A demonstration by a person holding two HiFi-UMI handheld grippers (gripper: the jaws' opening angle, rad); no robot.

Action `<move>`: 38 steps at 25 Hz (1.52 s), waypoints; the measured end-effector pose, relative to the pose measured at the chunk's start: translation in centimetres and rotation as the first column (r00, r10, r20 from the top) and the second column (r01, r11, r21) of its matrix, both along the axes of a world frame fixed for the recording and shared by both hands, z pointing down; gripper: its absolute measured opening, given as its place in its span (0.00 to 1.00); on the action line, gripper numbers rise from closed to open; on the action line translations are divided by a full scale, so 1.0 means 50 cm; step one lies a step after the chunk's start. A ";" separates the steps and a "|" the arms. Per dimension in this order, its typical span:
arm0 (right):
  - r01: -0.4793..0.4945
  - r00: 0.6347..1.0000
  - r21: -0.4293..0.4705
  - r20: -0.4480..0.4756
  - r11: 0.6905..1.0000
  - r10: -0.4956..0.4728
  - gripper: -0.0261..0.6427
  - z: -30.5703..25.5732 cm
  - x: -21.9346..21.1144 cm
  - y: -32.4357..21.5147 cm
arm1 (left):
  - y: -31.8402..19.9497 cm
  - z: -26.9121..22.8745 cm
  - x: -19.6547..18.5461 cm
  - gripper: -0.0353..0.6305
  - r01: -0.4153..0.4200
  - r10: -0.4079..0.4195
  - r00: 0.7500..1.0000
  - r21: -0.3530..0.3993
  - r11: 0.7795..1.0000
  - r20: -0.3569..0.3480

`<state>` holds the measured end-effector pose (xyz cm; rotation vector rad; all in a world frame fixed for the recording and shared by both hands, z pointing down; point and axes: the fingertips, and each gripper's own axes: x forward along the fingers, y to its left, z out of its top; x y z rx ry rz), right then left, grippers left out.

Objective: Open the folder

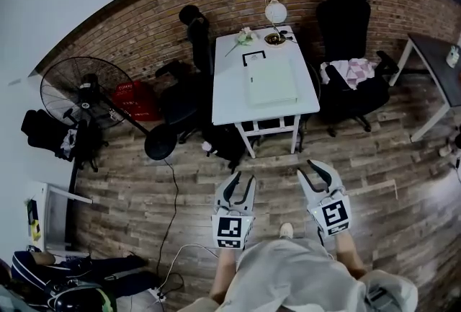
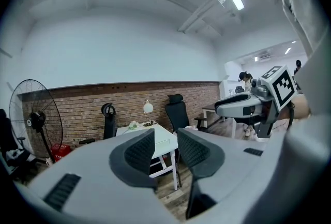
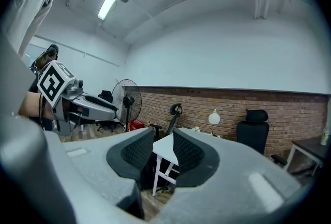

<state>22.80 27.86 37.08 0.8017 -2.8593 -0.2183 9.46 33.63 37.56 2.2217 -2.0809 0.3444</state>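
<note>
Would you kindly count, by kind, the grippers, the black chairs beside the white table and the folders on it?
Grippers: 2, left gripper and right gripper
Black chairs: 2
Folder: 1
Total: 5

Pale folder (image 1: 272, 83) flat on white table (image 1: 229, 96) — seemingly closed, lamp (image 1: 275, 12) beyond

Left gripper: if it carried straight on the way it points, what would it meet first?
The left gripper would probably meet the table first, its near edge or legs, framed between its open jaws. Only floor shows in between, though depth is unclear.
</note>
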 end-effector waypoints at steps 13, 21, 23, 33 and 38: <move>0.048 0.999 -0.020 0.001 0.999 -0.048 0.22 0.015 -0.005 -0.073 | -0.056 0.015 0.006 0.25 0.049 -0.049 0.999 -0.024 0.999 0.001; 0.038 0.999 -0.026 -0.010 0.999 -0.038 0.22 0.025 -0.035 -0.108 | -0.091 0.028 -0.029 0.25 0.047 -0.047 0.999 -0.025 0.999 -0.007; 0.031 0.999 -0.023 -0.014 0.999 -0.032 0.22 0.027 -0.042 -0.118 | -0.102 0.030 -0.038 0.25 0.041 -0.041 0.999 -0.022 0.999 -0.006; -0.007 1.000 -0.019 -0.021 1.000 0.007 0.22 0.023 -0.114 -0.185 | -0.181 0.030 -0.113 0.25 0.004 -0.004 1.000 -0.014 1.000 -0.017; -0.030 0.999 -0.024 -0.024 0.999 0.029 0.22 0.031 -0.152 -0.213 | -0.216 0.033 -0.155 0.25 -0.013 0.013 1.000 -0.007 1.000 -0.019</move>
